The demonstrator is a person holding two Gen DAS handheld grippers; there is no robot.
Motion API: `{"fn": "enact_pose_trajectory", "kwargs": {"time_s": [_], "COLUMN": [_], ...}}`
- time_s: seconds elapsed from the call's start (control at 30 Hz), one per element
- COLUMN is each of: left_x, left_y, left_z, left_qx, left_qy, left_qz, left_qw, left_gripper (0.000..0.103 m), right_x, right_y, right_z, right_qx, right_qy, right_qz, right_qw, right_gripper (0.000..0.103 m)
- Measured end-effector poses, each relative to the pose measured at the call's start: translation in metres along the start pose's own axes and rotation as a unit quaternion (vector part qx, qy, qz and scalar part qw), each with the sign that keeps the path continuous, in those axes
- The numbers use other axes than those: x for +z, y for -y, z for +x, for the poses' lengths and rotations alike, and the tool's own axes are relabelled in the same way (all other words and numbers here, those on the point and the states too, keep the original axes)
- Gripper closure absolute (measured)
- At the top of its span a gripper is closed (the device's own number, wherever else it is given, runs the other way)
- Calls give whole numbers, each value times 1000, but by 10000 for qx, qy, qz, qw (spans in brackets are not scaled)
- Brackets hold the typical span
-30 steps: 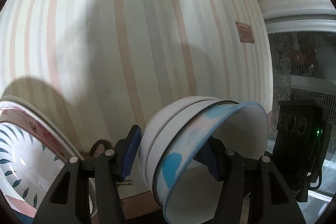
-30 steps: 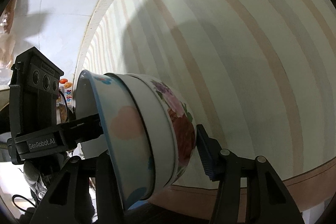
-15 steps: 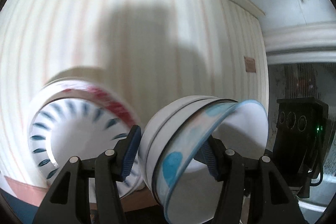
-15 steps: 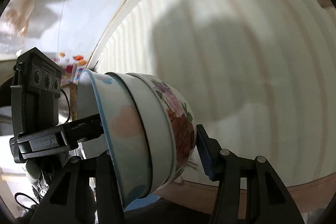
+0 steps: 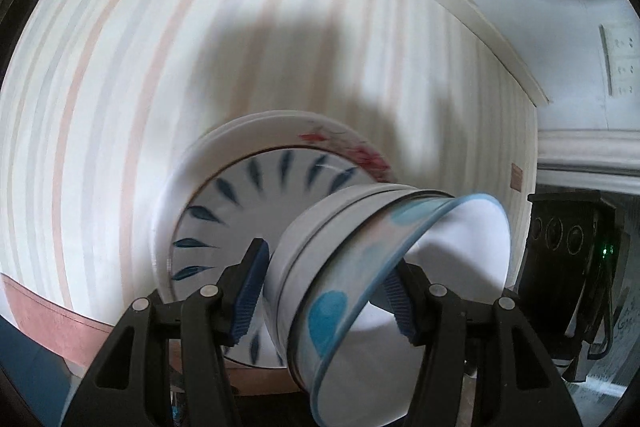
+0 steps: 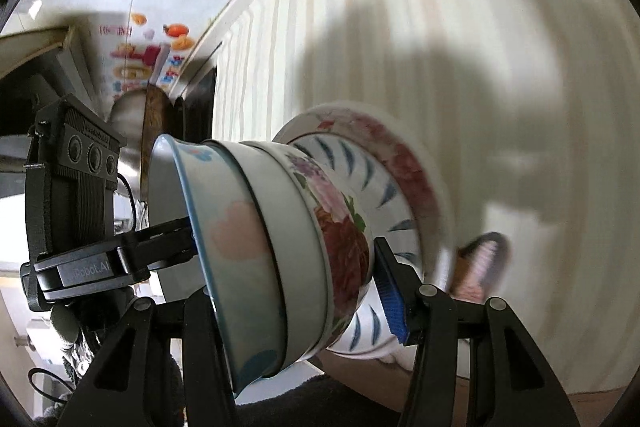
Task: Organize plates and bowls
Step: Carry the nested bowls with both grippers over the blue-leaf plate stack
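A stack of nested bowls (image 5: 360, 267), blue-rimmed bowl innermost and rose-patterned bowl (image 6: 340, 239) outermost, hangs tilted between both grippers. My left gripper (image 5: 324, 287) is shut on one side of the stack's wall, one pad outside and one inside. My right gripper (image 6: 292, 299) is shut on the opposite side the same way. Each gripper's black body shows in the other's view, the right gripper (image 5: 568, 267) and the left gripper (image 6: 80, 187). Just behind the bowls, a blue-leaf plate (image 5: 224, 211) lies on a larger red-flowered plate (image 6: 408, 155).
The plates rest on a striped tablecloth (image 5: 120, 67) with a brown border (image 5: 40, 319) near the table's edge. A small, blurred pink dish (image 6: 480, 267) sits beside the plates. A white wall with a socket (image 5: 616, 59) stands behind; dark pans (image 6: 160, 123) are off to one side.
Both grippers carried the bowl stack across the table. The plate stack has slid from the left edge of the left wrist view to right behind the bowls, and has come into the right wrist view.
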State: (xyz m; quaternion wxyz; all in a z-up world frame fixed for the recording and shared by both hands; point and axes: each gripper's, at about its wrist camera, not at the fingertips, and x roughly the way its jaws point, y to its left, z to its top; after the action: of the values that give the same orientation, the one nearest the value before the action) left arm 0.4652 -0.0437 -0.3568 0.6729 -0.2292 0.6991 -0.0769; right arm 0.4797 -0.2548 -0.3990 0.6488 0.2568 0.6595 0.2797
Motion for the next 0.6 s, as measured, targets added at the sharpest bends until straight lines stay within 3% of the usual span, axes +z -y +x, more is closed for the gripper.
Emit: {"fn": "enact_pose_trajectory", "kwargs": {"time_s": [0.33,0.6], "left_x": [-2,1], "left_y": [-20,-21], "left_z": [18,18], "left_qx": [15,55], "left_qy": [-76,-46], "left_qz": [-240,-177], "left_qw": [9997,9998], "left_gripper": [49,49], "right_x": [4,4], "right_y": [-6,-10], "right_z": [44,51], "right_qx": [-147,-215], "right_qy": [-293,-251], "right_qz": [-93,-143], "right_qw": [9994,9994], "right_gripper": [48,48]}}
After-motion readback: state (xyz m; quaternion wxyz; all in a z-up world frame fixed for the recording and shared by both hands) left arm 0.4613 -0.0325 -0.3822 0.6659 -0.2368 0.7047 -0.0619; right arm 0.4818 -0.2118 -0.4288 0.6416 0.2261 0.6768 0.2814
